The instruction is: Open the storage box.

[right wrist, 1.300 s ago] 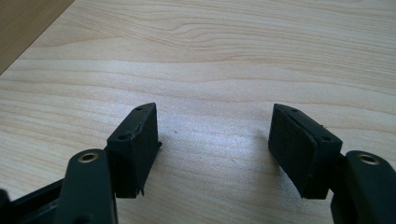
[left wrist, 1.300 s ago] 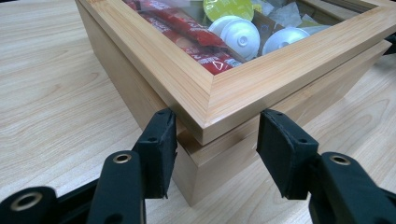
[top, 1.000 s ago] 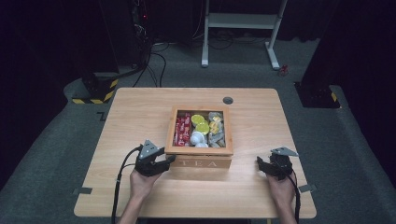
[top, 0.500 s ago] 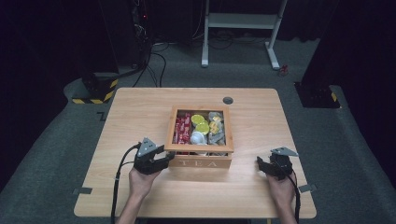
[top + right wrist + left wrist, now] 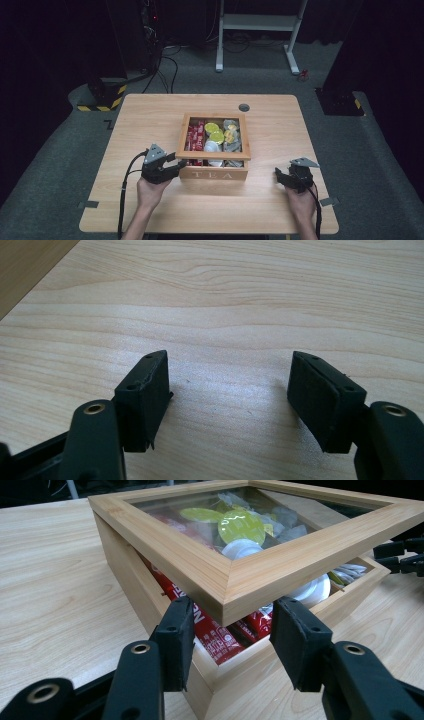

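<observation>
A wooden tea box (image 5: 215,175) marked TEA stands mid-table, and its glass-paned lid (image 5: 212,155) is tilted up a little at the front. In the left gripper view the lid's near corner (image 5: 225,595) sits between the jaws of my left gripper (image 5: 232,625), which pinch it from both sides. Under the raised lid lie red packets (image 5: 215,637), yellow-green round pods (image 5: 240,525) and white pods (image 5: 312,587). From above, the left gripper (image 5: 177,165) is at the box's front-left corner. My right gripper (image 5: 277,176) rests open on bare wood to the box's right, nothing between its pads (image 5: 227,390).
The wooden table (image 5: 150,120) has a round cable hole (image 5: 244,107) behind the box. Dark floor surrounds it, with a white desk frame (image 5: 260,22) beyond. The right gripper's fingertips (image 5: 400,555) show past the box in the left gripper view.
The left gripper has shifted only slightly at the box's front-left corner. The right gripper has stayed where it was.
</observation>
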